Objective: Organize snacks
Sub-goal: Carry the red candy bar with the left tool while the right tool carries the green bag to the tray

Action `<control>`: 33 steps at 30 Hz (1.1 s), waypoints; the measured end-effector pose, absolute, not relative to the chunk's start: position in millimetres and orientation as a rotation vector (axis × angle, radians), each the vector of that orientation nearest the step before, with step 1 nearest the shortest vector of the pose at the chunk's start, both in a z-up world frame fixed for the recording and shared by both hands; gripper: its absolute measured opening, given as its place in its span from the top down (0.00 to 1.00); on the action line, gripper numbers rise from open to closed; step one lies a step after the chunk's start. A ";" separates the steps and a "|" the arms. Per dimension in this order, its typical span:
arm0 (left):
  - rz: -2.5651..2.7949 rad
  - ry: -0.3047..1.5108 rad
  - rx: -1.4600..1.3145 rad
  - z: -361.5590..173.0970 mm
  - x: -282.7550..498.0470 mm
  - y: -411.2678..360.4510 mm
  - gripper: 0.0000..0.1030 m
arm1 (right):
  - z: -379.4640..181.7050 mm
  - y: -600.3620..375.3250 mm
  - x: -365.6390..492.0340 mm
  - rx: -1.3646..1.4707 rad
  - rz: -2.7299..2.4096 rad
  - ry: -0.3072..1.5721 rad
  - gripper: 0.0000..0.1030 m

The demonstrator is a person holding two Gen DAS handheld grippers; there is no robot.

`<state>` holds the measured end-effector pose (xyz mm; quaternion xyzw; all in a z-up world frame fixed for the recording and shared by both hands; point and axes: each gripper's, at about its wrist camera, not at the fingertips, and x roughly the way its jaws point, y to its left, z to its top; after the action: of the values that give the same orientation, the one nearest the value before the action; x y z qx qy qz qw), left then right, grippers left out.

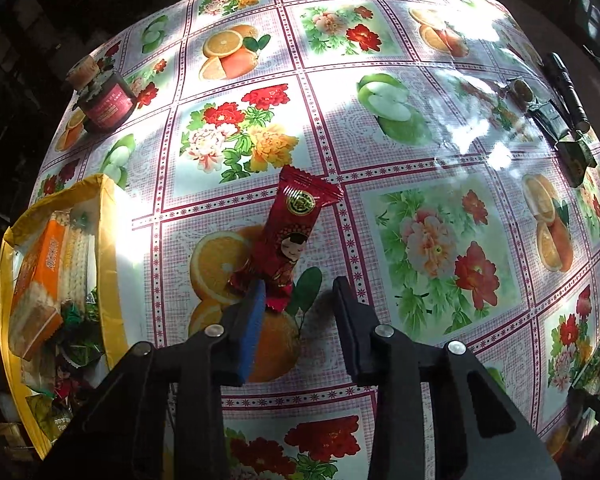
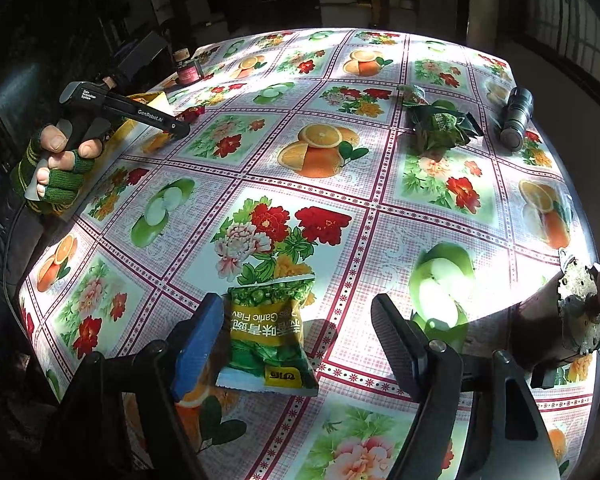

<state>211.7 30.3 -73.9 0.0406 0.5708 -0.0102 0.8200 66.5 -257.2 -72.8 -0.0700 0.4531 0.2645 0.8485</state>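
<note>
The left gripper (image 1: 298, 292) points down at the worktop (image 1: 380, 160), its jaws spread in its own view; a red snack bar (image 1: 290, 236) lies with its near end against the blue-padded jaw, unpinched. A yellow bag (image 1: 108, 248) of snacks stands left of those jaws. The right gripper (image 2: 298, 312) has its jaws spread around a green pea packet (image 2: 270, 340) lying between them, nearer the blue one. More green packets (image 2: 436, 124) and a torch (image 2: 516, 120) lie far ahead.
</note>
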 end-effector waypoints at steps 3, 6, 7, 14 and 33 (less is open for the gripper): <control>-0.050 1.223 0.060 -73.5 207.0 25.5 0.85 | -79.1 -251.5 66.2 -0.190 0.554 0.967 0.32; -0.061 1.231 0.032 -72.8 205.4 24.9 0.86 | -83.1 -248.7 68.0 -0.211 0.559 0.975 0.40; -0.063 1.234 0.022 -72.7 206.1 25.6 0.86 | -84.5 -247.6 68.7 -0.217 0.559 0.980 0.48; -0.039 1.241 0.020 -73.8 218.3 29.5 0.59 | -84.9 -245.6 67.9 -0.251 0.548 0.974 0.53; -0.032 1.215 0.027 -73.2 233.4 22.0 0.68 | -85.4 -243.7 69.6 -0.272 0.561 0.959 0.62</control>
<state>233.4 22.0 -73.2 0.0129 0.5706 -0.0152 0.8210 69.6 -243.7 -85.4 -0.1288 0.4538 0.2654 0.8409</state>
